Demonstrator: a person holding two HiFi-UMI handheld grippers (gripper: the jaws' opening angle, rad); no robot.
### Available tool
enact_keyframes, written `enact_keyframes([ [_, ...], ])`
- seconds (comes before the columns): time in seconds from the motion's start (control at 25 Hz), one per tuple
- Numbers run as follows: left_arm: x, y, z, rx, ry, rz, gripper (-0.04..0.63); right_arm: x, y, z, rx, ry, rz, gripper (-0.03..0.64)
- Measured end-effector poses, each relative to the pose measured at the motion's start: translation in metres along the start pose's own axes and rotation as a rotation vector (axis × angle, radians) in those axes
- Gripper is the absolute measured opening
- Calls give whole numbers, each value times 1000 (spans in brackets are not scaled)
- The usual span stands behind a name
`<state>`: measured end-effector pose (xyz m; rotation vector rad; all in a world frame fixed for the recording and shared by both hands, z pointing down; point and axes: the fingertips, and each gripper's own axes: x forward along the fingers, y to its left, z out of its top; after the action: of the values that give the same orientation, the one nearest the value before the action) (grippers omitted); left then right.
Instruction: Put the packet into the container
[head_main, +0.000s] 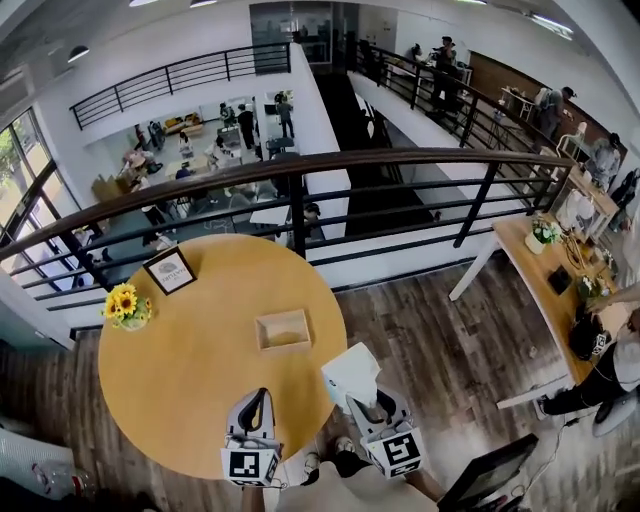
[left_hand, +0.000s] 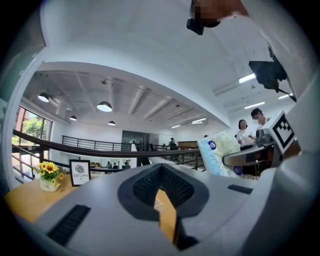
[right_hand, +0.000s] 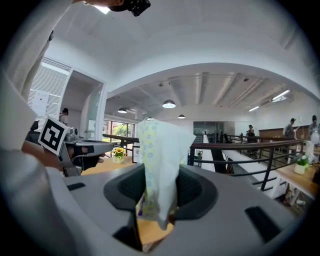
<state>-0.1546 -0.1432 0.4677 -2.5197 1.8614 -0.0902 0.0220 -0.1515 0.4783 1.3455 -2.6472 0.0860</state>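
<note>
A white packet (head_main: 350, 372) with a small dotted print stands upright in my right gripper (head_main: 366, 402), just off the near right edge of the round wooden table (head_main: 190, 380). In the right gripper view the packet (right_hand: 159, 165) fills the gap between the jaws, which are shut on it. The container, a shallow wooden tray (head_main: 283, 316), sits empty on the table a little beyond and left of the packet. My left gripper (head_main: 256, 400) hovers over the table's near edge with its jaws closed to a point and nothing in them. The left gripper view shows the packet (left_hand: 222, 152) at its right.
A small vase of sunflowers (head_main: 125, 305) and a framed card (head_main: 169, 270) stand at the table's far left. A dark railing (head_main: 300, 200) runs just behind the table, above a lower floor. A desk (head_main: 560, 290) and a seated person are at the right.
</note>
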Motion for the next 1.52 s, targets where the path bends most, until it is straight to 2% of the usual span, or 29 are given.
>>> enact_keyframes([
  [0.28, -3, -1, -24, -47, 87, 93, 5, 12, -15, -21, 17, 64, 71, 152],
  [0.56, -7, 7, -49, -99, 167, 107, 5, 25, -17, -38, 14, 160, 85, 152],
  [1.04, 15, 25, -82, -148, 239, 122, 5, 65, -38, -60, -22, 260, 111, 152],
  [1.16, 16, 27, -85, -154, 252, 141, 5, 76, -45, -61, -36, 245, 130, 152],
  [1.52, 9, 36, -89, -183, 273, 225, 5, 133, -60, -45, -188, 160, 240, 152],
])
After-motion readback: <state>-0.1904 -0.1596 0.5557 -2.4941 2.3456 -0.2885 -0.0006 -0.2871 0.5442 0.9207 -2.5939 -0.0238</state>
